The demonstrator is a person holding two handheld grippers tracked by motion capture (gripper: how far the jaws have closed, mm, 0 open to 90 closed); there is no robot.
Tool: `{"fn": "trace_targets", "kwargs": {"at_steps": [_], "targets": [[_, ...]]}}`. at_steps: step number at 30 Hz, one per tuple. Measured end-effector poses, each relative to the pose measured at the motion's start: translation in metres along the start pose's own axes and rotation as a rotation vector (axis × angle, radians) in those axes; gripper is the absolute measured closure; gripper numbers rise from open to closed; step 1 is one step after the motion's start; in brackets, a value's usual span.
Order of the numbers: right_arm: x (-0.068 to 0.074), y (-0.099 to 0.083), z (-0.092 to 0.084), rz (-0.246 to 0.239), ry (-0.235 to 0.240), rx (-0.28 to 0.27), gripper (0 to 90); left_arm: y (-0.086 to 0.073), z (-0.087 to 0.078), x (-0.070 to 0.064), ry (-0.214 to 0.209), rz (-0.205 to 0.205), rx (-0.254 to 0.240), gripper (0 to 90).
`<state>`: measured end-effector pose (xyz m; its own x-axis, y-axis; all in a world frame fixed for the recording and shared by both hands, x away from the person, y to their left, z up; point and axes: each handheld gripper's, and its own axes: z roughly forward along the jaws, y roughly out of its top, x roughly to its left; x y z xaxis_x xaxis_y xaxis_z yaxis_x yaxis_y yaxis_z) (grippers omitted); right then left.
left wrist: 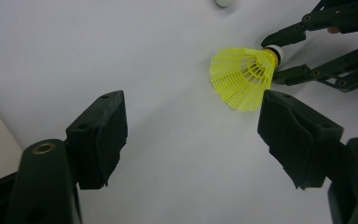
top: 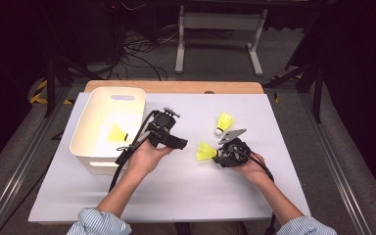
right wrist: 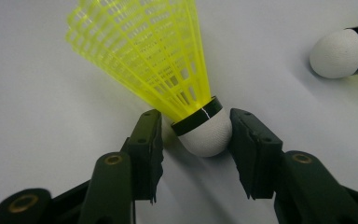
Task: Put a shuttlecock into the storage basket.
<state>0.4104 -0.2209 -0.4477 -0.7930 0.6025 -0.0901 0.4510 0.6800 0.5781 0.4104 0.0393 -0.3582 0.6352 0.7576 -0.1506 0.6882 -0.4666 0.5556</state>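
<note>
White table (top: 176, 196) sits amid a dark, cabled room. Your right gripper (top: 219, 153) has its fingers narrowed around the shuttlecock (top: 206, 152) cork, one finger touching; it lies flat, skirt pointing left. Your left gripper (top: 182, 143) fingers stand wide, empty.

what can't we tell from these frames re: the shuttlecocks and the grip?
- Right gripper on near shuttlecock: in the right gripper view one pad meets the cork, the other looks a hair off; firm grip or not is unclear.
- Far shuttlecock: skirt cut off by that view's edge.
- Shuttlecock in the bin: too small in the high view to see its cork.
</note>
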Motion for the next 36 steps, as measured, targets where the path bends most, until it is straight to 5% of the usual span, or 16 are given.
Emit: {"fn": "trace_targets", "kwargs": {"at_steps": [15,36], "targets": [[0.001,0.000,0.000,-0.010,0.017,-0.002,61.9,-0.003,0.014,-0.004,-0.008,0.023,0.042,26.8],[0.005,0.003,-0.009,0.007,0.016,-0.032,62.7,-0.009,0.018,-0.001,-0.036,0.013,0.023,27.5]]}}
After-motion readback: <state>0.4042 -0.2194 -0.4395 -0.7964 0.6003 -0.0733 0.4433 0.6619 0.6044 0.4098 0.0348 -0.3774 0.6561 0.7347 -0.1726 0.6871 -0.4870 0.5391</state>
